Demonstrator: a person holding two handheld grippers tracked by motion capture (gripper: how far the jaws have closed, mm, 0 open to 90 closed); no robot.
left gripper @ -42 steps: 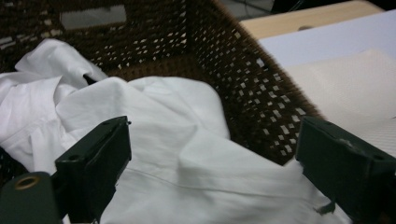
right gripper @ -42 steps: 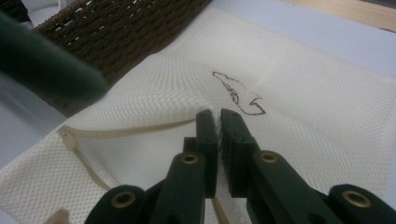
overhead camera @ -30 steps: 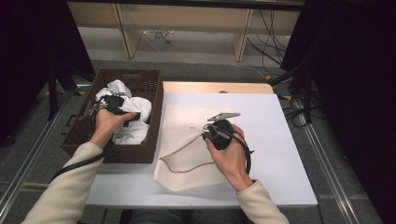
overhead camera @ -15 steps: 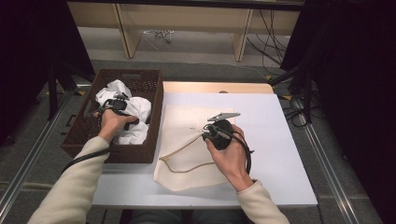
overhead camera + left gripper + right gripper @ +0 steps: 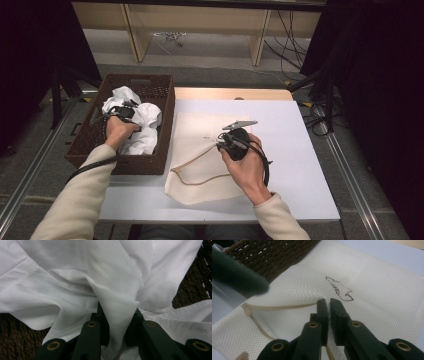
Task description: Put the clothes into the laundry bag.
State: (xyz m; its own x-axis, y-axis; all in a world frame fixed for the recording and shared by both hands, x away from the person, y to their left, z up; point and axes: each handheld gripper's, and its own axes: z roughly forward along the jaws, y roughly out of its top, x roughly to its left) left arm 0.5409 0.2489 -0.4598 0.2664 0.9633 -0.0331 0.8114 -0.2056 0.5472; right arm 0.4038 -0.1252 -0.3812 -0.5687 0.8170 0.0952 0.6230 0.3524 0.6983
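Now my left gripper has just closed on a fold of the white garment in the basket, so I can lift it toward the mesh bag on the worktop, whose edge my right gripper grips.

A lab: black curtains, loose floor cables, plain white table.

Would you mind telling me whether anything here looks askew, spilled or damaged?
Nothing stands out. The white cloth lies crumpled in the basket, with a fold between the left gripper's jaws, which have just been closing. The mesh bag lies unzipped on the table.
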